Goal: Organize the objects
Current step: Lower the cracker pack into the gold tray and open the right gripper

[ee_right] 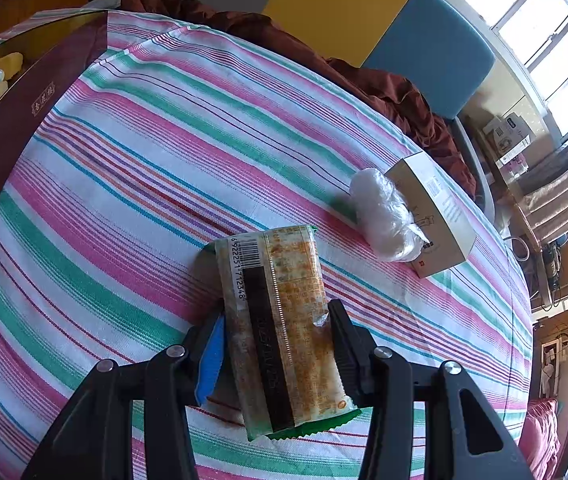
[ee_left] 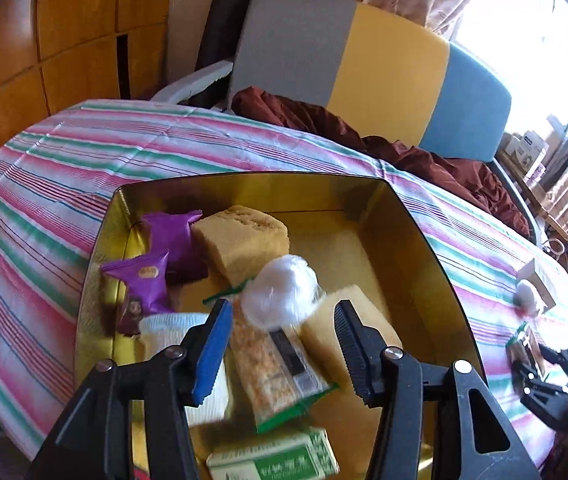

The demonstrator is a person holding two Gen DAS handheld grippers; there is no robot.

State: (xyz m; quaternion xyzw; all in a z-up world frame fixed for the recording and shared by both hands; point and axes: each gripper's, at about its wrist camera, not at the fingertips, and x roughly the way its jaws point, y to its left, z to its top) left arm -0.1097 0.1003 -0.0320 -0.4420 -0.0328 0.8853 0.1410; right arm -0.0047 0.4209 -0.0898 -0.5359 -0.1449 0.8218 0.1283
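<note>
- The striped pink, green and white tablecloth [ee_right: 132, 184] fills most of the right wrist view and is the work surface; loose things on it are waiting to be gathered.
- The large gold-lined cardboard box with a maroon outside [ee_left: 415, 216] takes the centre of the left wrist view and looks like the collecting place. In the right wrist view only its maroon wall shows, at the upper left edge, well apart from the right gripper.
- Inside the box lie two tan sponge blocks [ee_left: 244, 236], two purple foil snack packets [ee_left: 152, 284], a clear-wrapped cracker bar with green ends [ee_left: 272, 356], a white crumpled plastic ball [ee_left: 280, 292] on top of that bar, a white cloth and a green-and-white carton – a loose heap, none of it visible from the right wrist.
- The left gripper [ee_left: 282, 340] hangs over the box in the lower middle of its frame, jaws spread wide with nothing between them; the bar under it is blurred, so I cannot tell whether it is at rest.
- The right gripper [ee_right: 276, 344] pinches a second clear-wrapped cracker packet with a barcode [ee_right: 280, 320] by its sides – probably to carry it to the box.
- At the right of that view a small beige carton [ee_right: 439, 220] and a cloudy plastic-wrapped bundle [ee_right: 383, 220], touching, remain on the cloth.
</note>
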